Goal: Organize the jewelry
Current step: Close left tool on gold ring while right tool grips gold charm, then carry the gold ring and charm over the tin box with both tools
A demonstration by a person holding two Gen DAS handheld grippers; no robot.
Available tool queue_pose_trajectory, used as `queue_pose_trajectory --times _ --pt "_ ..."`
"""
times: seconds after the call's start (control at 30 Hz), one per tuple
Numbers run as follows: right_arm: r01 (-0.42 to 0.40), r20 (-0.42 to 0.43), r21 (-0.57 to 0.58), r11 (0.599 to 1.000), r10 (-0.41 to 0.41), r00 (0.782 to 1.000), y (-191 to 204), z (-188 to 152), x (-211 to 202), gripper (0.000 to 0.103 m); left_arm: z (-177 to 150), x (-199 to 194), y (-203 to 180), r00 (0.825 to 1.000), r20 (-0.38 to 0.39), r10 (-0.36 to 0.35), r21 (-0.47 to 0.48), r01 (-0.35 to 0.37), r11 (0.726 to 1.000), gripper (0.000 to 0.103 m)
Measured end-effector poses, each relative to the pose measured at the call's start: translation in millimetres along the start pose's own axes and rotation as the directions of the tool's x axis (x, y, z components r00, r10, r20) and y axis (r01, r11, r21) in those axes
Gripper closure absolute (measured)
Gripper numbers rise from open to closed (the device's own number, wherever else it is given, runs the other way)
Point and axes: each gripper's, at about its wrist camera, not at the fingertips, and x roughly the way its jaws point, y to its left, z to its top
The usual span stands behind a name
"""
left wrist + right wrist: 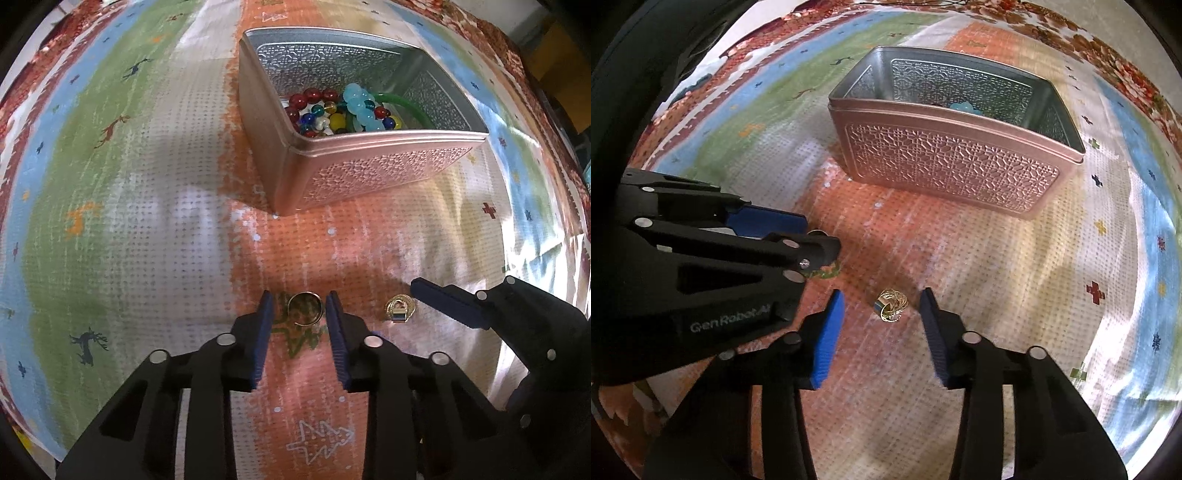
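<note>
Two rings are being bracketed at once on the patterned cloth (155, 206). The left claw (300, 308) is being held spread around the plain ring (304, 309), pads not yet pressing; the right claw (882, 306) is likewise spread around the ornate ring (892, 305). The tin (369, 170), already being filled with beads (332, 110), is waiting at twelve o'clock, presumably their destination.

Left tongs (812, 243) hide plain ring; tin (953, 162) contents mostly hidden, perhaps beads.
</note>
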Motion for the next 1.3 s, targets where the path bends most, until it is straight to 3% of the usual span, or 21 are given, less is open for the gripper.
queue_pose_trajectory --times 0.2,0.57,0.87,1.3 --pt "-0.004 0.001 0.001 1.000 0.004 1.000 -2 0 0 0.085 -1 -2 7 1.000 -0.001 0.005 -0.001 -0.005 1.000 0.084" --pt "-0.019 0.027 -0.005 1.000 0.019 0.999 -4 -2 -10 0.086 -7 -17 17 0.999 0.020 -0.030 -0.020 0.030 0.999 0.084" --pt "-0.026 0.109 0.040 0.999 0.022 0.994 -21 1 -31 0.086 -4 -46 33 0.992 0.116 -0.054 -0.059 0.061 0.996 0.084" --pt "-0.032 0.248 0.101 0.994 0.006 0.969 -34 11 -62 0.086 -1 -82 45 0.961 0.251 -0.115 -0.084 0.140 0.987 0.084"
